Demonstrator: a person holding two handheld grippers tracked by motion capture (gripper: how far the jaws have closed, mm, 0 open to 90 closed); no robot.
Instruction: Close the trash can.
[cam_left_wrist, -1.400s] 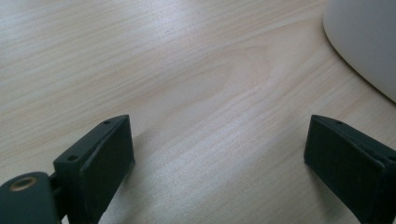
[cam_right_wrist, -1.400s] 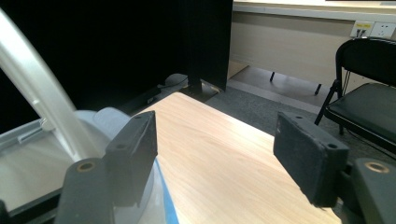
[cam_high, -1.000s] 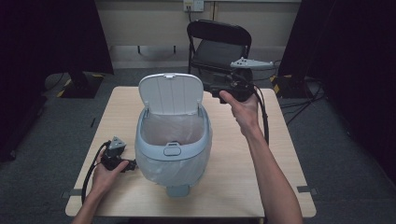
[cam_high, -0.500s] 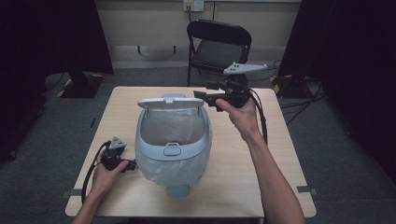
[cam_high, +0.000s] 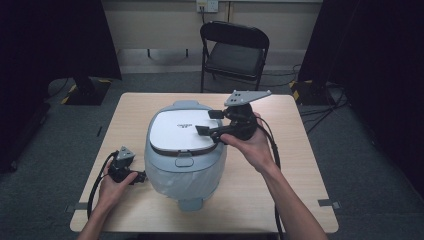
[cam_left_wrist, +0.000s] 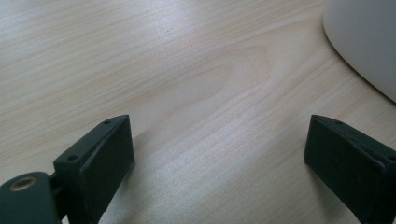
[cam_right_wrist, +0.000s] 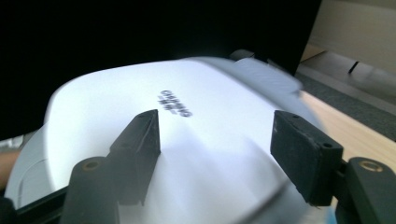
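A pale blue-grey bin (cam_high: 182, 175) with a clear liner stands mid-table, its white lid (cam_high: 180, 131) lying flat and closed. My right gripper (cam_high: 206, 123) reaches in from the right, its jaws spread over the lid's right part. In the right gripper view the lid (cam_right_wrist: 210, 93) lies close under the right gripper (cam_right_wrist: 217, 140); the jaws have just been opening, with nothing between them. Whether they touch the lid I cannot tell. My left gripper (cam_high: 137, 175) rests on the table left of the bin. In its own view the left gripper (cam_left_wrist: 217, 140) is open over bare wood, beside the bin wall (cam_left_wrist: 364, 42).
The wooden table (cam_high: 300, 165) has free room to the right of the bin and along its far edge. A black folding chair (cam_high: 235, 50) stands behind the table. Dark curtains hang on both sides.
The bin's lid has swung down from upright to closed. My right gripper came toward the person and lower, following the lid. The left hand has stayed in place.
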